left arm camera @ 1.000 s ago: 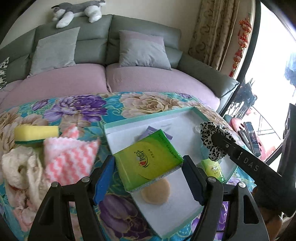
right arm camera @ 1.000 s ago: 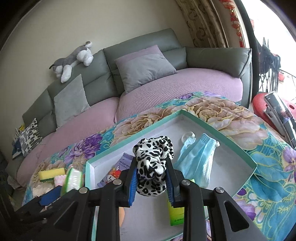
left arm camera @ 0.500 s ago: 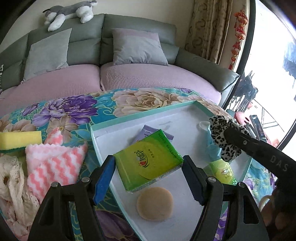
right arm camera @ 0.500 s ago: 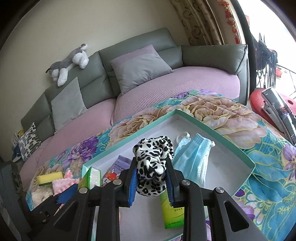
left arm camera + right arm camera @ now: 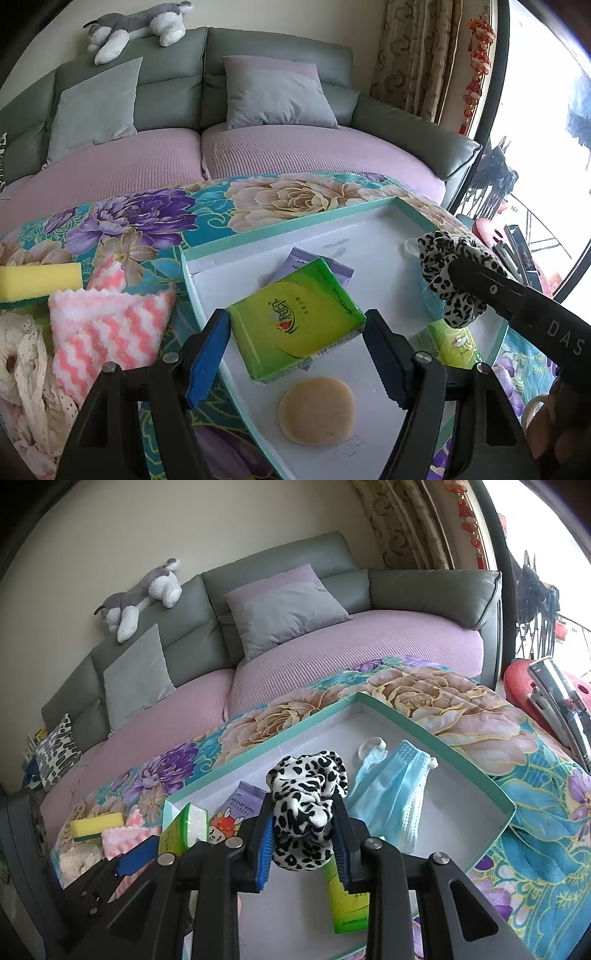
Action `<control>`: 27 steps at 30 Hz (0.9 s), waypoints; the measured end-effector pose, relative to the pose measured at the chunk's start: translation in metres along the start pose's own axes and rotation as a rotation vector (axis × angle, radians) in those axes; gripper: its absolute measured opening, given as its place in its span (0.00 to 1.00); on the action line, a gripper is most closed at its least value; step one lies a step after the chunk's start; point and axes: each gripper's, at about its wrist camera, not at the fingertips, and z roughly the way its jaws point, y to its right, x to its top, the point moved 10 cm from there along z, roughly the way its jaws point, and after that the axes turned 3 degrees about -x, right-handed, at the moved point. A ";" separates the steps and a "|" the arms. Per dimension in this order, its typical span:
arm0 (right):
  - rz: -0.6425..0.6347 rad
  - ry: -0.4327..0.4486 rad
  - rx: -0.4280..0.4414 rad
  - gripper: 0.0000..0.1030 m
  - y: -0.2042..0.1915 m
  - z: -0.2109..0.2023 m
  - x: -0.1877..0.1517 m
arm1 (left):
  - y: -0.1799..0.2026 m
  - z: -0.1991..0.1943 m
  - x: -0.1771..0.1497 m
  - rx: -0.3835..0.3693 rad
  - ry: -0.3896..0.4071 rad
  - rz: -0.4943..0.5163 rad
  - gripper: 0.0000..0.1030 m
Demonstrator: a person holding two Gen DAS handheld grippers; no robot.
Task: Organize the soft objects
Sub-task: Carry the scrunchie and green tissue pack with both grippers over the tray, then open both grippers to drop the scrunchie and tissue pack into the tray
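1. I saw the tray [image 5: 258,236] lying on the floral cloth [image 5: 155,218], before the sofa [image 5: 280,147].
2. In the tray lay a wipes packet [image 5: 240,803], a face mask [image 5: 397,797], a round pad [image 5: 317,410] and a small tissue pack [image 5: 456,343].
3. Left of the tray lay a sponge [image 5: 38,278], a zigzag cloth [image 5: 107,328] and lace fabric [image 5: 22,373].
4. A plush dog [image 5: 136,27] lay on the sofa's backrest.

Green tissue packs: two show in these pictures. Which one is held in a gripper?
The larger green tissue pack, clamped in the left gripper above the tray. The smaller green pack lies loose on the tray floor.
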 end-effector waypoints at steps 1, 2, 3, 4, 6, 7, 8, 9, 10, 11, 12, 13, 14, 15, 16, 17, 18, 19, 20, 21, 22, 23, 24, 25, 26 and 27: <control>-0.002 -0.001 0.001 0.31 -0.001 0.000 0.000 | 0.000 0.000 0.000 0.005 -0.002 0.001 0.73; -0.004 -0.002 0.004 0.31 -0.001 0.000 -0.001 | -0.001 0.001 0.000 0.011 -0.006 0.003 0.73; -0.004 -0.004 0.005 0.31 -0.001 0.000 -0.001 | -0.001 0.001 -0.001 0.012 -0.010 0.003 0.73; -0.005 -0.007 0.006 0.31 -0.001 0.001 -0.001 | -0.002 0.001 -0.002 0.013 -0.016 0.002 0.73; -0.006 -0.009 0.006 0.31 -0.002 0.002 -0.002 | -0.003 0.002 -0.004 0.014 -0.025 0.000 0.73; -0.008 -0.011 0.006 0.31 -0.002 0.002 -0.002 | -0.004 0.002 -0.004 0.017 -0.028 -0.001 0.73; -0.009 -0.013 0.006 0.32 -0.002 0.002 -0.002 | -0.004 0.001 -0.005 0.020 -0.028 -0.002 0.73; -0.011 -0.014 0.006 0.32 -0.002 0.003 -0.003 | -0.005 0.001 -0.004 0.022 -0.026 -0.005 0.73; -0.013 -0.018 0.005 0.33 -0.002 0.003 -0.003 | -0.006 -0.001 -0.004 0.021 -0.022 -0.008 0.73; -0.014 -0.020 0.002 0.35 -0.002 0.004 -0.003 | -0.007 -0.002 -0.003 0.020 -0.019 -0.014 0.73; -0.015 -0.021 0.000 0.38 -0.002 0.004 -0.004 | -0.007 -0.004 -0.002 0.021 -0.016 -0.017 0.73; -0.016 -0.022 -0.002 0.45 -0.002 0.004 -0.003 | -0.008 -0.005 -0.001 0.022 -0.013 -0.020 0.73; -0.014 -0.020 -0.003 0.52 -0.001 0.004 -0.003 | -0.009 -0.007 -0.001 0.025 -0.012 -0.021 0.73; -0.012 -0.016 0.000 0.53 -0.001 0.003 -0.002 | -0.010 -0.008 0.000 0.029 -0.011 -0.024 0.73; -0.009 -0.012 0.004 0.54 -0.001 0.002 -0.002 | -0.011 -0.009 0.000 0.031 -0.009 -0.026 0.73; -0.007 -0.009 0.007 0.54 -0.001 0.001 -0.001 | -0.013 -0.011 0.001 0.034 -0.008 -0.031 0.73; -0.007 -0.007 0.006 0.54 -0.002 0.001 -0.001 | -0.014 -0.013 0.001 0.035 -0.007 -0.036 0.73; -0.010 -0.007 0.004 0.54 -0.002 0.001 -0.001 | -0.016 -0.016 0.002 0.037 -0.002 -0.044 0.73; -0.013 -0.008 0.003 0.55 -0.003 0.001 -0.001 | -0.018 -0.018 0.003 0.041 0.003 -0.051 0.73; -0.016 -0.011 0.003 0.56 -0.003 0.001 -0.002 | -0.021 -0.020 0.004 0.046 0.009 -0.059 0.73; -0.019 -0.012 0.003 0.57 -0.004 0.001 -0.002 | -0.024 -0.023 0.005 0.053 0.014 -0.068 0.73; -0.023 -0.014 0.002 0.60 -0.004 0.001 -0.002 | -0.029 -0.027 0.007 0.065 0.020 -0.083 0.73; -0.026 -0.015 0.000 0.61 -0.005 0.001 -0.002 | -0.033 -0.030 0.007 0.075 0.024 -0.096 0.73; -0.031 -0.017 -0.002 0.65 -0.005 0.001 -0.003 | -0.039 -0.033 0.008 0.090 0.027 -0.113 0.74; -0.036 -0.018 -0.006 0.69 -0.006 0.001 -0.003 | -0.043 -0.035 0.008 0.099 0.029 -0.121 0.74; -0.037 -0.018 -0.008 0.70 -0.006 0.001 -0.003 | -0.049 -0.037 0.007 0.116 0.027 -0.134 0.75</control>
